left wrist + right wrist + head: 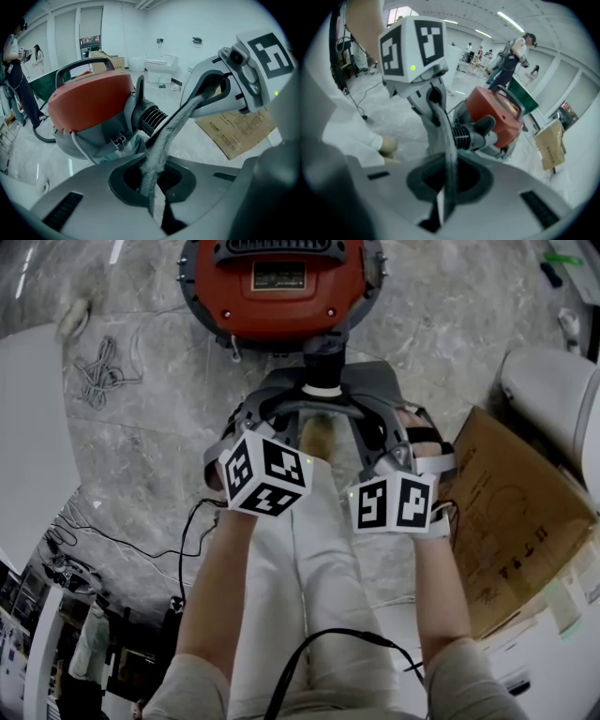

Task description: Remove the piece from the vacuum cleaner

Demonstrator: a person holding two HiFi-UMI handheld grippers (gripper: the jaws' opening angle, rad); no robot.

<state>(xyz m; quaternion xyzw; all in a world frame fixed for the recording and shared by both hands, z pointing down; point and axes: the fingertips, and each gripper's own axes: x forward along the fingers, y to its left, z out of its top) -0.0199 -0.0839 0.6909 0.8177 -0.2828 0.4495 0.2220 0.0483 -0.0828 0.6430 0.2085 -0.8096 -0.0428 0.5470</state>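
Observation:
A red vacuum cleaner stands on the floor ahead, its black ribbed hose cuff pointing toward me. A grey strip arches just in front of that cuff, spanning from my left gripper to my right gripper. In the left gripper view the strip rises from my shut left gripper to the right gripper, with the vacuum cleaner behind. In the right gripper view the strip runs from my shut right gripper up to the left gripper. Each gripper is shut on one end of it.
A flattened cardboard box lies on the floor to the right, beside a white fixture. A coil of cable lies at the left. The person's white trouser legs are below the grippers. People stand far off.

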